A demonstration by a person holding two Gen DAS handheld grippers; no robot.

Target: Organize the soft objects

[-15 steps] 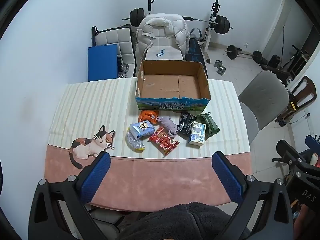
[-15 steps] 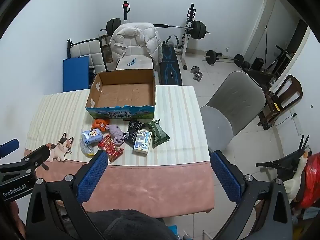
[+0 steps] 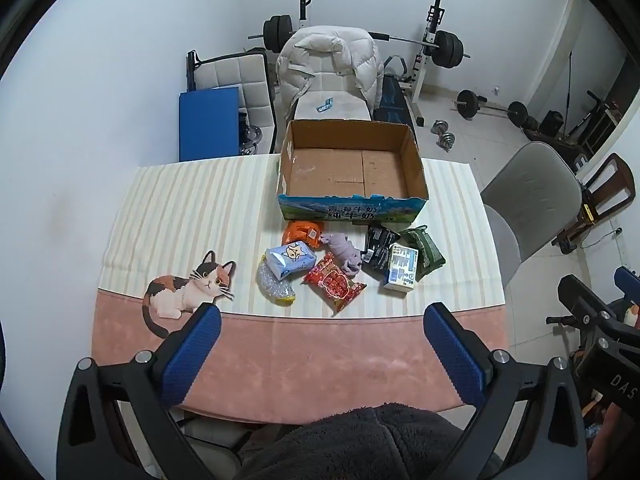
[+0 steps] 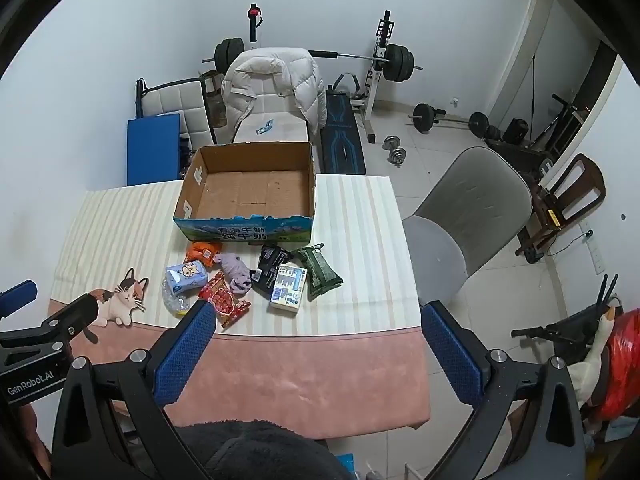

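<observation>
An empty open cardboard box (image 3: 352, 148) (image 4: 248, 160) stands at the table's far side. In front of it lies a cluster: orange packet (image 3: 302, 232), blue tissue pack (image 3: 290, 258), crinkled clear bag (image 3: 272, 286), red snack bag (image 3: 334, 282), purple soft toy (image 3: 344, 250), black pouch (image 3: 378, 248), white carton (image 3: 402, 268), green pouch (image 3: 424, 246). The same cluster shows in the right wrist view around the purple toy (image 4: 236, 270). My left gripper (image 3: 320, 322) is open and empty, high above the table's near edge. My right gripper (image 4: 316, 318) is open and empty, likewise raised.
The table carries a striped cloth with a pink front band (image 3: 300, 356) and a printed cat (image 3: 188, 292). A grey chair (image 4: 468, 216) stands at the table's right. A chair with a white jacket (image 3: 332, 64), a weight bench and barbells fill the room behind.
</observation>
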